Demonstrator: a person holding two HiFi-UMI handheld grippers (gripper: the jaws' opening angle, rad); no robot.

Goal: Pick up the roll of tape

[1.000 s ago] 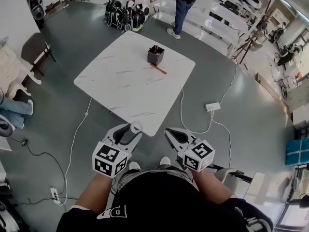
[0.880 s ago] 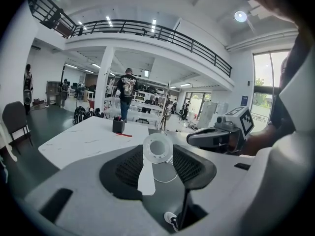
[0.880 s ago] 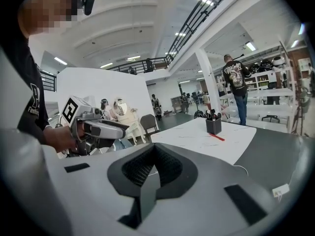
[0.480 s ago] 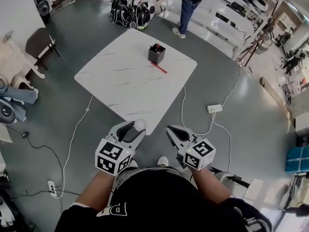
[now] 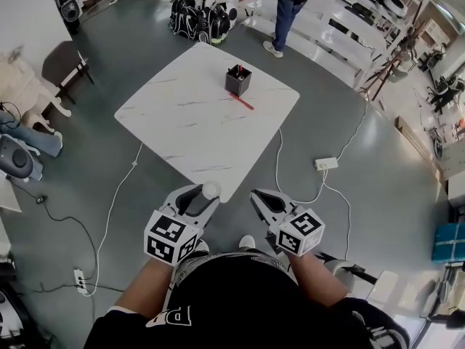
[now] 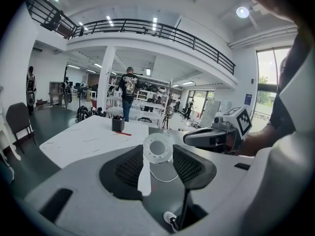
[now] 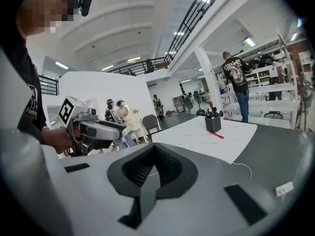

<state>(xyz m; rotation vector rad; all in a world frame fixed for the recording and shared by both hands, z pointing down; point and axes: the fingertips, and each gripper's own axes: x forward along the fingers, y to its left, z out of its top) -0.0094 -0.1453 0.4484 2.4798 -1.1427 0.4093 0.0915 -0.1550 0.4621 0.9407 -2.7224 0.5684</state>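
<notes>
A white, translucent roll of tape (image 6: 158, 148) sits upright between the tips of my left gripper (image 6: 157, 155), which is shut on it. In the head view the roll of tape (image 5: 210, 189) shows at the tip of the left gripper (image 5: 201, 198), just off the near corner of the white marble table (image 5: 182, 122). My right gripper (image 5: 259, 198) is held beside it at the same height, jaws together with nothing between them. The right gripper view shows its own jaws closed (image 7: 156, 155) and the left gripper (image 7: 93, 128) off to the left.
A black pen holder (image 5: 237, 81) and a red pen (image 5: 240, 102) are at the table's far side. A power strip (image 5: 325, 163) and cables lie on the grey floor. A person (image 5: 290, 6) stands beyond the table, with bags (image 5: 200, 20) and a chair (image 5: 62, 64) nearby.
The head view has drifted slightly. The left gripper keeps hold of the roll, which sits a little higher at its tip. The right gripper has barely moved.
</notes>
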